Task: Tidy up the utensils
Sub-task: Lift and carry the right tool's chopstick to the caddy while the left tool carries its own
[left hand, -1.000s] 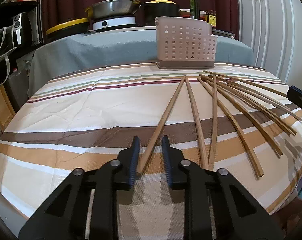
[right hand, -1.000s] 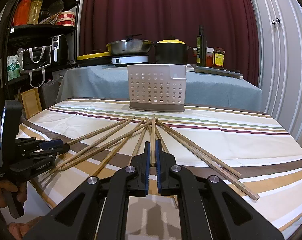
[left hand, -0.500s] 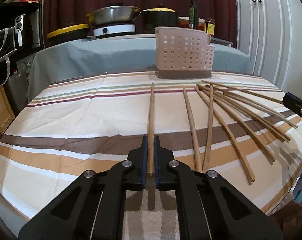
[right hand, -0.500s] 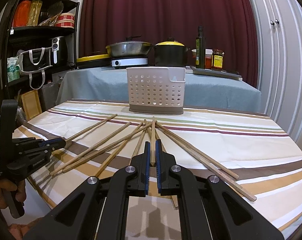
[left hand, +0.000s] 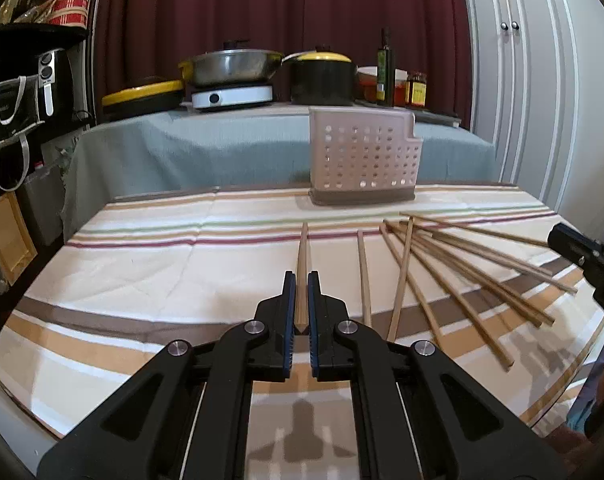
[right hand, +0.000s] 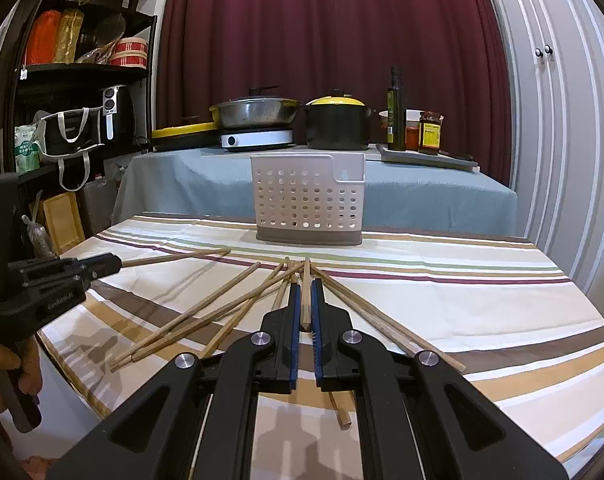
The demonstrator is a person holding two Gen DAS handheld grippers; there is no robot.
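Each camera sits behind its gripper's fingers, low above the striped tablecloth (left hand: 150, 280), facing the perforated holder (left hand: 361, 160) at the far edge. Both views share the holder, fanned chopsticks (right hand: 206, 312) and rear counter (right hand: 182, 176).

Striped tablecloth (left hand: 150, 280) lies bare (chopsticks (left hand: 453, 276) rightward).

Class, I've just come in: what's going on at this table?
A person is sorting chopsticks, with a two-finger tool in each hand. The left tool is shut on one chopstick, held apart from the rest. The right tool is shut on another chopstick over the loose pile, which lies fanned out on the striped cloth. The perforated holder stands upright at the far edge; no chopsticks show above its rim.
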